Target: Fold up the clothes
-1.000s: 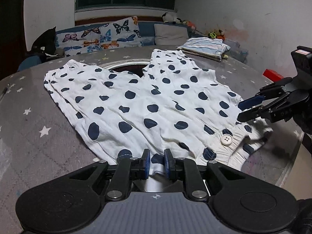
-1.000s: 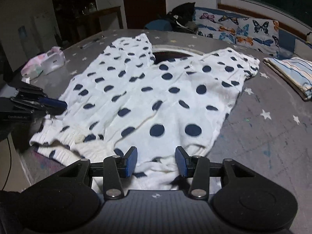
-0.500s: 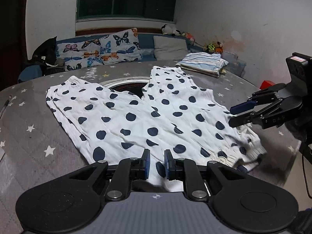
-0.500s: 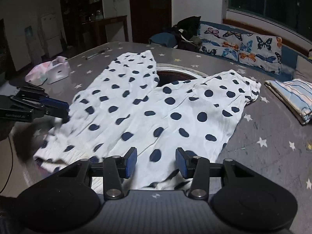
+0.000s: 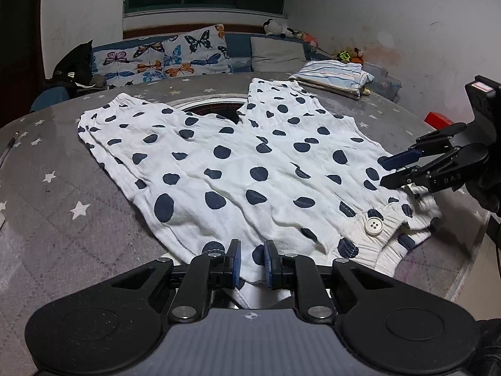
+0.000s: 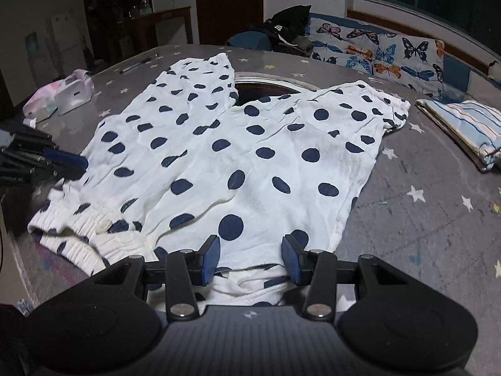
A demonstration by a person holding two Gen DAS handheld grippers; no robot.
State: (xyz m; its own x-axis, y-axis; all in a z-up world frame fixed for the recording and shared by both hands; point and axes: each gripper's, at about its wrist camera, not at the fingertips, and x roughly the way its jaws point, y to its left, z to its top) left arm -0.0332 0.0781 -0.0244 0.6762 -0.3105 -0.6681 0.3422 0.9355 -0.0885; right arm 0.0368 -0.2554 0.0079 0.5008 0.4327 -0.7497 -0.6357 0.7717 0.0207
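Left wrist view: grey star-printed round table (image 5: 62,219) carries white navy-dotted cotton trousers (image 5: 238,169) spread flat, legs splayed toward the far side, elastic waistband with white button (image 5: 374,226) at the near rim. A folded striped cloth (image 5: 332,75) sits beyond the trousers. Left gripper (image 5: 252,261) is clenched on the waistband corner; right gripper (image 6: 250,260) stands released over the opposite corner. Judgement: take both corners evenly, keep fabric taut, fold leg onto leg.

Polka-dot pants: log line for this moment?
polka-dot pants flat on table | left gripper jaws pinching hem | right gripper jaws open
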